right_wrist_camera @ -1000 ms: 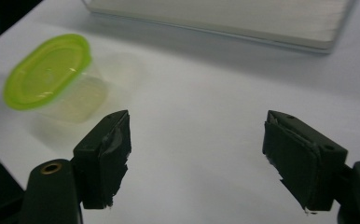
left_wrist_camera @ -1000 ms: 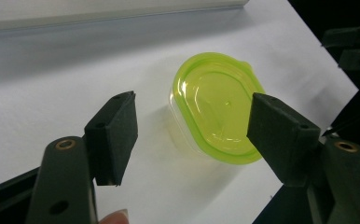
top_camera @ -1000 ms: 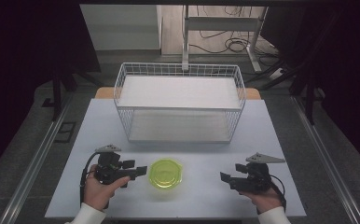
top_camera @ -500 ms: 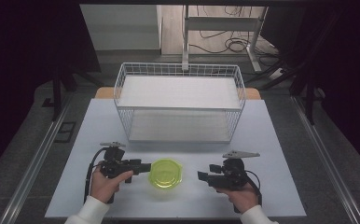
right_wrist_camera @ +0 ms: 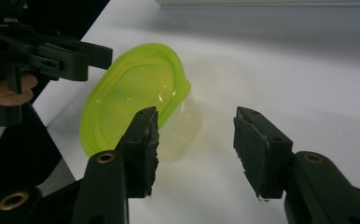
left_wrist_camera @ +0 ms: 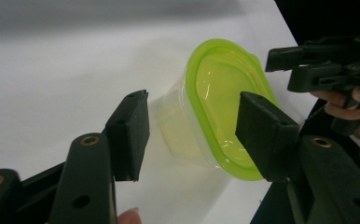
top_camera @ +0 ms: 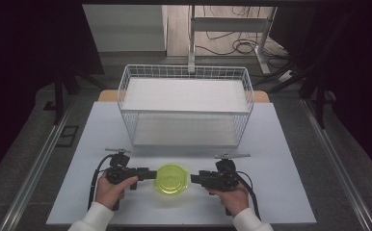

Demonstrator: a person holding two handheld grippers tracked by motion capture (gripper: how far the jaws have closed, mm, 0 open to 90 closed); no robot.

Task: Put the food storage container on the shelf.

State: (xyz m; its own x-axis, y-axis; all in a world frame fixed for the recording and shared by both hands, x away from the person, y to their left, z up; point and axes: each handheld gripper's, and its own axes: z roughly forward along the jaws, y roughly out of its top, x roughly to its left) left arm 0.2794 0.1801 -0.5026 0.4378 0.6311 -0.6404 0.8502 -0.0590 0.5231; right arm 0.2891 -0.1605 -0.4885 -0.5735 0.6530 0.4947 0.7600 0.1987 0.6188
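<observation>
Dark curtains and a grey floor surround your work area, with cables lying on the floor beyond the far edge. Your white tabletop (top_camera: 290, 159) spreads across the middle of the high view. On its far half stands a white wire basket (top_camera: 186, 108), open at the top, well apart from your hands.

Near the front edge, between your two hands, sits a small clear container with a lime-green lid (top_camera: 172, 178). It stands upright on the tabletop with the lid on.

Your left gripper (top_camera: 148, 174) lies level and points toward the container from its left side. Its jaws have just been closing, yet they are still released: in the left gripper view, the container (left_wrist_camera: 215, 107) sits partly between them, one jaw overlaps the green rim in the picture and the other stands clear of the wall, and you cannot tell whether that first jaw touches the lid.

Your right gripper (top_camera: 196, 179) points at the container from the opposite side, tips just beside the lid's edge. Its jaws have also just been closing and stay released. In the right gripper view, the container (right_wrist_camera: 138, 100) lies beyond and to one side of the gap, one jaw standing in front of the lid's edge, and bare tabletop (right_wrist_camera: 299, 70) shows between the two.
</observation>
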